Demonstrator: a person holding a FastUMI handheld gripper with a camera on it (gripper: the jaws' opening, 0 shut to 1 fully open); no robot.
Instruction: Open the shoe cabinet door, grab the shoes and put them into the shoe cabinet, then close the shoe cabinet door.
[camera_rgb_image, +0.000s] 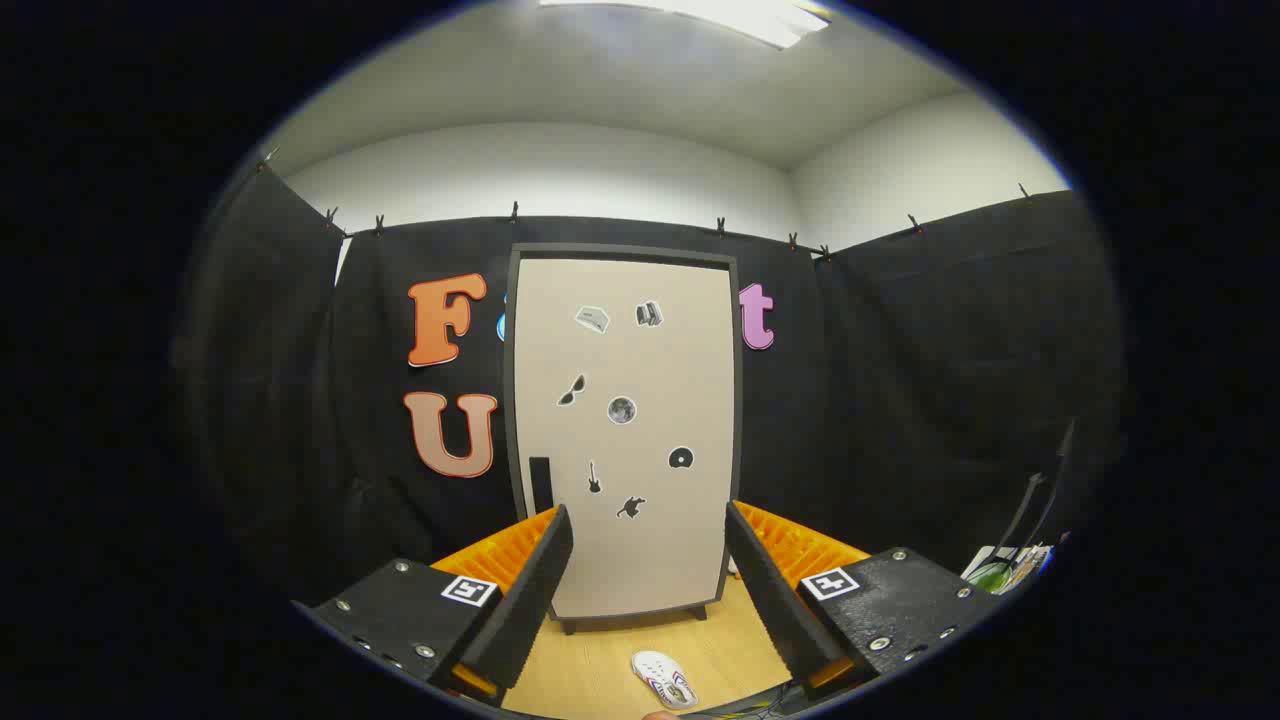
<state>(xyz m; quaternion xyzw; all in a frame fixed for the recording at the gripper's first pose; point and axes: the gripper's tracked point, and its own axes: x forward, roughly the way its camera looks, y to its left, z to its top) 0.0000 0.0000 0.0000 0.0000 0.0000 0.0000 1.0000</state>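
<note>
The gripper (648, 590) has its two fingers spread wide apart, with nothing held between them. Below and between the fingers, a single white shoe (664, 679) with dark markings lies on the light wooden floor (600, 660). Beyond the fingers, the shoe cabinet (624, 430) stands upright on short dark feet against the black cloth wall. Its beige door (650, 560) is closed, framed in dark trim, with a dark handle (540, 485) near its lower left edge and several small stickers on its face.
</note>
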